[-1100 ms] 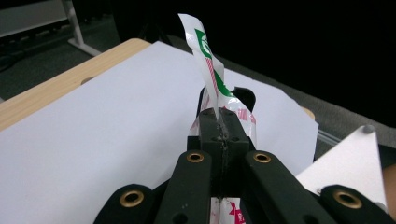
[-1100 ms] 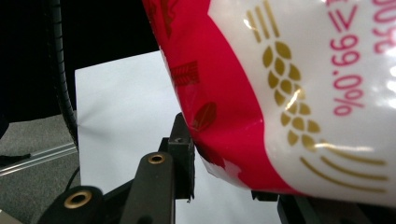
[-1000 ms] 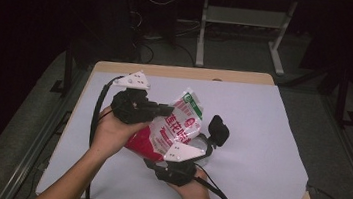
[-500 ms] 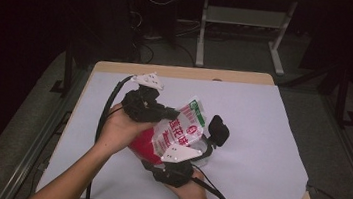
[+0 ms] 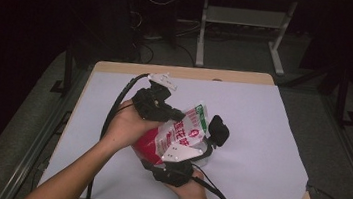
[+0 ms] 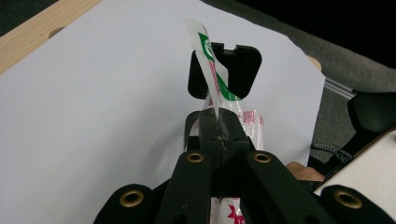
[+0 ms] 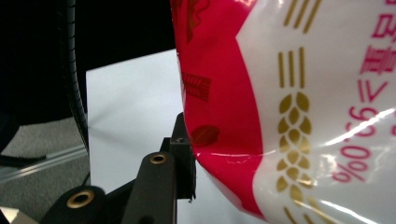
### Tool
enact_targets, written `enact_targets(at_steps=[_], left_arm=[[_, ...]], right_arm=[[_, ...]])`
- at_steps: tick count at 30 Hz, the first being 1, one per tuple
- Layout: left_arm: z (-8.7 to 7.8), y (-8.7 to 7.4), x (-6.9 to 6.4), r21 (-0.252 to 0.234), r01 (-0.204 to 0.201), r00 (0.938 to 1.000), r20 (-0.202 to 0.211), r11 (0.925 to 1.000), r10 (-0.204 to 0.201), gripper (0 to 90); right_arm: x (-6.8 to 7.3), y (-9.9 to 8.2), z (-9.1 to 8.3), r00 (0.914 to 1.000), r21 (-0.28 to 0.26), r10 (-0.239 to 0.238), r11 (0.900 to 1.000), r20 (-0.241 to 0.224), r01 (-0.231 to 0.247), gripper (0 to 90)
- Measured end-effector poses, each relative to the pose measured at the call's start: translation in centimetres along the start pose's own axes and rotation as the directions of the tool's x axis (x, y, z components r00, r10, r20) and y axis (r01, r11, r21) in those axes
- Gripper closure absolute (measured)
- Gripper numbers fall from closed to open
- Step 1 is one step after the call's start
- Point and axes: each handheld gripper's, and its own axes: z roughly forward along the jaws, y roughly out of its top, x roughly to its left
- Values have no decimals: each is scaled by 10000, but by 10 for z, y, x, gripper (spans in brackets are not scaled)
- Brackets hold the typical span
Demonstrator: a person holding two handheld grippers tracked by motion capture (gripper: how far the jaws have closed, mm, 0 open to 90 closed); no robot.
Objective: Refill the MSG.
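— Looking down from the high view, what lay between the two tools?

— A red and white food bag (image 5: 172, 137) with a green-marked top edge, held up off the white sheet (image 5: 260, 139) that covered the wooden table (image 5: 227, 76). The left gripper (image 5: 175, 115) came in from the bag's upper left; the right gripper (image 5: 204, 143) sat under and behind it, toward the person's side.

— How were the left gripper's jaws?

— Clenched together on a thin fold of the bag's top edge. In the left gripper view the film rose straight out from between the two closed jaws, with the green and white flap curling above them.

— And the right one?

— One black jaw stood beyond the bag, on its far right side in the high view. In the right gripper view another jaw showed at the lower left, just beside the bag's red bottom corner. The bag blocked the rest, so whether it pressed or stood slack I could not tell.

— Anything else around them?

— A black cable (image 5: 115, 107) looped away left of the left gripper. Past the table's far edge, beyond both grippers, stood a grey metal frame (image 5: 243, 21) on a dark floor.
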Motion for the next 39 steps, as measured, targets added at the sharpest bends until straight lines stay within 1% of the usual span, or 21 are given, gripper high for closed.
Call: enact_targets(at_steps=[2,3,5,6,8,9,13,14,16,20,21,22,25,29,30,32,36,37,38,39], left_arm=[[1,4,0,271,-207,9997,-82,9994,210,900],[2,6,-1,303,-164,9998,-108,9994,167,900],[4,8,-2,455,-202,9996,-177,9988,210,900],[5,9,-1,629,-274,9994,-173,9976,285,900],[7,11,-2,699,-218,9995,-214,9973,233,900],[7,11,-1,816,-292,9993,-219,9962,311,900],[11,12,0,966,-271,9993,-233,9950,295,900],[11,12,0,974,-192,9995,-236,9951,216,900],[13,11,1,1076,-188,9994,-257,9940,217,900],[15,12,1,1344,-163,9996,-221,9908,195,900],[15,12,1,1430,-214,9995,-203,9895,246,900],[16,12,1,1410,-171,9996,-211,9899,203,900],[16,13,2,1440,-207,9995,-209,9894,239,900],[19,16,0,1643,-252,9993,-228,9861,294,900],[20,17,0,1647,-199,9994,-260,9861,245,900],[20,20,-1,1795,-286,9990,-277,9833,341,900],[22,24,-1,1867,-269,9990,-297,9820,330,900],[22,25,-1,1940,-357,9988,-257,9804,415,900],[23,26,-2,1886,-265,9992,-251,9817,318,900],[24,26,-2,1909,-294,9991,-253,9812,349,900]], right_arm=[[-1,0,0,9999,-167,113,9998,-48,-114,676],[-1,0,0,9998,-224,184,9996,-85,-185,676],[-2,0,0,9995,-302,283,9991,-151,-287,676],[-2,0,0,9991,-361,353,9987,-227,-361,676],[-2,-1,0,9987,-404,435,9982,-273,-446,676],[-3,-1,0,9982,-418,499,9978,-319,-512,676],[-3,-2,1,9971,-461,635,9968,-425,-655,677],[-3,-2,2,9964,-433,712,9964,-466,-733,677],[-3,-3,3,9952,-443,799,9956,-571,-825,676],[-2,-5,5,9914,-539,1044,9926,-784,-1088,678],[-2,-6,5,9907,-589,1098,9916,-807,-1147,678],[-2,-6,5,9905,-575,1107,9916,-819,-1156,678],[-3,-7,5,9890,-633,1202,9900,-857,-1258,678],[-3,-7,5,9858,-707,1368,9871,-972,-1440,678],[-3,-7,5,9852,-736,1386,9865,-1006,-1463,678],[-3,-7,4,9829,-787,1496,9842,-1072,-1584,678],[-4,-6,3,9811,-911,1576,9816,-1124,-1681,678],[-5,-5,2,9801,-908,1619,9808,-1150,-1727,678],[-5,-5,2,9803,-924,1616,9807,-1138,-1724,678],[-5,-5,1,9792,-942,1665,9796,-1158,-1777,678]])
